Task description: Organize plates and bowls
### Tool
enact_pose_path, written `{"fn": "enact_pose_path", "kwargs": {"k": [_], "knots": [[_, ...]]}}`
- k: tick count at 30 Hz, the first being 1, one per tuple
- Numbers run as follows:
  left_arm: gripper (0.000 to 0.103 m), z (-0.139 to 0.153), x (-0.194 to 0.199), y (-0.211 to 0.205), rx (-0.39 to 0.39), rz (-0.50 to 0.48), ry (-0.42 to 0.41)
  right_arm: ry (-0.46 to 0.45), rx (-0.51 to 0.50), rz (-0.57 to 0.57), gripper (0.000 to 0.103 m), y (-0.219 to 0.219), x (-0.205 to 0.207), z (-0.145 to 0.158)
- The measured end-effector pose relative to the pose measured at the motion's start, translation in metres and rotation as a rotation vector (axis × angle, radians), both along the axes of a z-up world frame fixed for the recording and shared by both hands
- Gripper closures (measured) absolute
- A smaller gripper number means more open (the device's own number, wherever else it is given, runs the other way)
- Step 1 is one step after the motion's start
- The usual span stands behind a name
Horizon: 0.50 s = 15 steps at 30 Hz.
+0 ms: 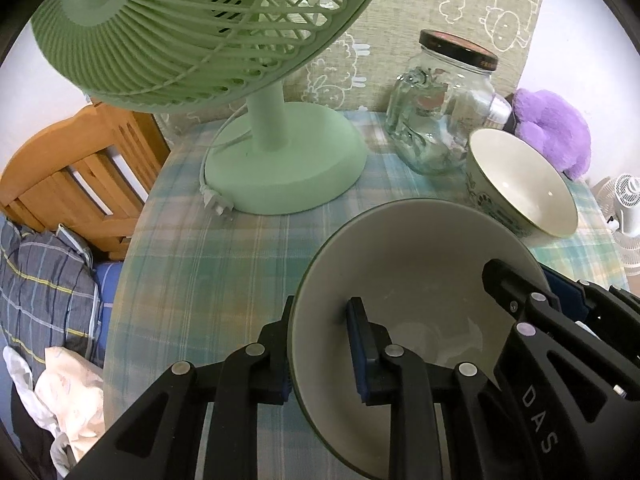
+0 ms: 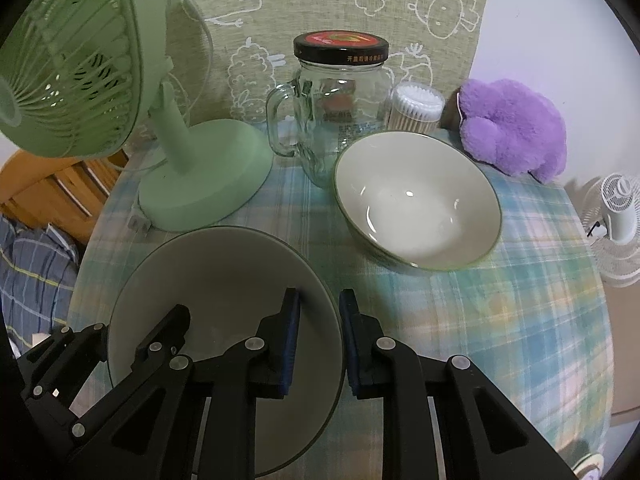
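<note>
A plain grey bowl [image 1: 420,264] [image 2: 224,272] sits on the plaid tablecloth close to me, and both grippers grip it. My left gripper [image 1: 322,356] is shut on its left rim, one finger inside the bowl and one outside. On the opposite rim my right gripper [image 2: 320,340] is shut the same way; it also shows as a black arm [image 1: 520,308] in the left wrist view. A second bowl [image 1: 528,184] [image 2: 416,200], cream inside with a green patterned outside, stands apart behind and to the right.
A green desk fan [image 1: 288,160] [image 2: 200,184] stands at the back left with its plug lying on the cloth. A lidded glass jar [image 1: 436,120] [image 2: 340,112], a tub of cotton swabs [image 2: 416,108] and a purple plush toy [image 2: 512,128] line the back. A wooden bed frame [image 1: 80,176] lies beyond the table's left edge.
</note>
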<state>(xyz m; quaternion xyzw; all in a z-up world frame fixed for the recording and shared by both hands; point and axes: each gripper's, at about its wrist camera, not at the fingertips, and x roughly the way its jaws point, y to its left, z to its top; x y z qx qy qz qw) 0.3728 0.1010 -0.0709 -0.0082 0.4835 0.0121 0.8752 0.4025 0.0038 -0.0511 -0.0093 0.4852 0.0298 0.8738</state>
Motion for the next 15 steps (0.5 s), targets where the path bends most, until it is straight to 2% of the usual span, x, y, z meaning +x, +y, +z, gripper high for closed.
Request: {"fn": "enact_pose_path", "kwargs": {"k": [15], "knots": [[0.082,0.026,-0.042,-0.005,-0.009,0.022,-0.008,0.000,0.015,0.008,0.080,-0.006,-0.043,0.025]]}}
